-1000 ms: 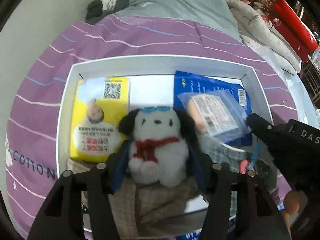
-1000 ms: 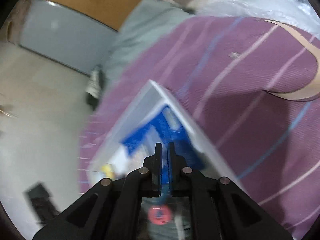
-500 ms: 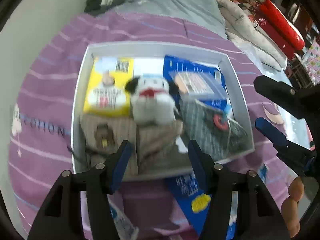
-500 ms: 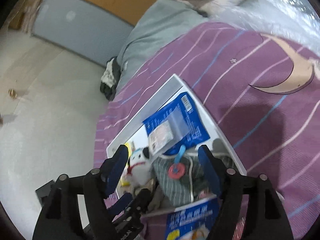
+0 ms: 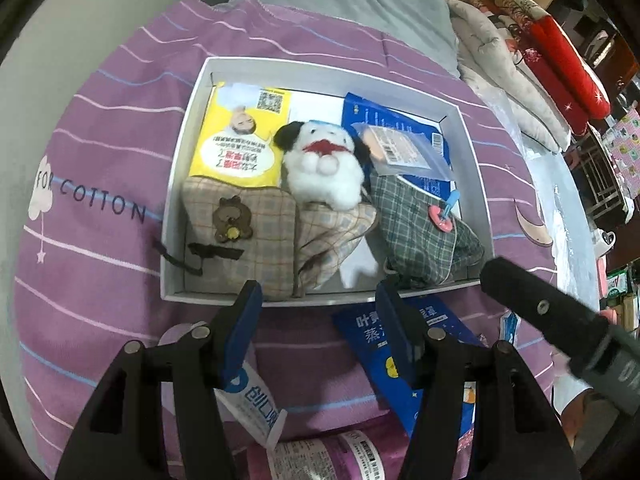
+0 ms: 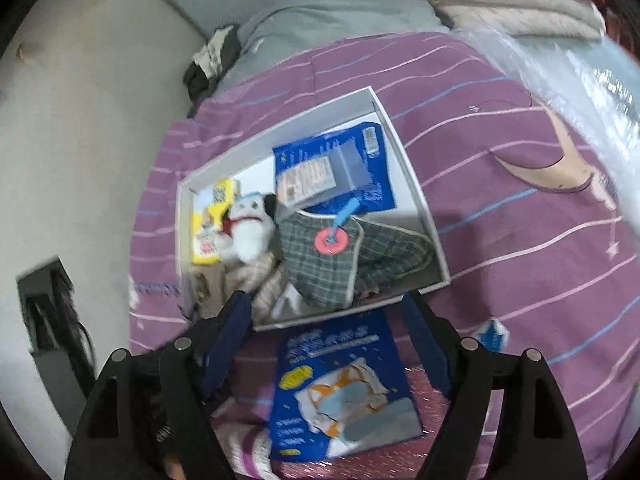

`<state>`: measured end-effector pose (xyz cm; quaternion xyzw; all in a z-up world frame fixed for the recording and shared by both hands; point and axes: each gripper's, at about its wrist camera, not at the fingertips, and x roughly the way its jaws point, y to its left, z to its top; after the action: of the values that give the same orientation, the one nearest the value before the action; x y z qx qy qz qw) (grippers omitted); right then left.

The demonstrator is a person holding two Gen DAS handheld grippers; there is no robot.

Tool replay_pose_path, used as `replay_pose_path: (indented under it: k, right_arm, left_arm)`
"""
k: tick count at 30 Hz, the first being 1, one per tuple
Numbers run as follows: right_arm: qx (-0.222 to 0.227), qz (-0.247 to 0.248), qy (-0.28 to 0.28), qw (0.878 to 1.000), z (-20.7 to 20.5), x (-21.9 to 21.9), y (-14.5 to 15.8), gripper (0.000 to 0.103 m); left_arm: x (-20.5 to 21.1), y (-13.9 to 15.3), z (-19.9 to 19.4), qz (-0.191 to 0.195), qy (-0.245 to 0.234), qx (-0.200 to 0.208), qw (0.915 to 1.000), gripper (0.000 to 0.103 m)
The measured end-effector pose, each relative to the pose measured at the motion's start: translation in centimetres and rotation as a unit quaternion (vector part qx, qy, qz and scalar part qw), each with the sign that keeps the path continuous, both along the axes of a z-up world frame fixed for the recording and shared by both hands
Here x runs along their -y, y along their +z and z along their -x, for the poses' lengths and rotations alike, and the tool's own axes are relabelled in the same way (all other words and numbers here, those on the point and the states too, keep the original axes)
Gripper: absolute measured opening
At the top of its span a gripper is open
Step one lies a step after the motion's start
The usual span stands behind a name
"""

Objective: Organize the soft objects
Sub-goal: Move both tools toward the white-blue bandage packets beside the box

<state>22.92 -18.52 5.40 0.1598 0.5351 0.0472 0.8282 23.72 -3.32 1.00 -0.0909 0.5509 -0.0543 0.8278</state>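
The white box [image 5: 176,184], mid-frame on the purple bedspread [image 5: 100,160], already holds the plush dog [image 5: 324,168]. Both the left hand-held gripper [image 5: 320,320] and right hand-held gripper [image 6: 328,340] gape empty. Best next: grip the blue packet [image 6: 340,392] below the box by one edge, lifting flat.

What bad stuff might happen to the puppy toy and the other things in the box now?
The plush puppy sits high on the checked pouches, so it might tumble. The green plaid pouch bulges toward the white box wall and might slip over it. Both claws, left and right, are open and holding nothing.
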Motion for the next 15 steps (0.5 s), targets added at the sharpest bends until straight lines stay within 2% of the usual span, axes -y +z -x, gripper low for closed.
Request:
replay_pose_path:
  k: [3,6,8,15]
  right_arm:
    - [-0.01,0.021,0.0,1.0,-0.2,-0.1,-0.1,0.078]
    - [-0.016,-0.005,0.007,1.0,-0.2,0.0,-0.1,0.078]
    - [-0.016,-0.021,0.021,0.999,0.2,0.1,0.2,0.078]
    - [-0.025,-0.026,0.09,0.995,0.4,-1.2,-0.1,0.078]
  left_arm:
    - [-0.1,0.0,0.3,-0.018,0.008,-0.023,0.9995,0.06]
    - [0.0,-0.2,1.2,-0.046,0.014,-0.038,0.9982,0.06]
    - [0.1,-0.2,1.8,-0.062,0.012,-0.041,0.9972,0.06]
    - [0.1,1.9,2.7,-0.124,0.022,-0.033,0.9915,0.06]
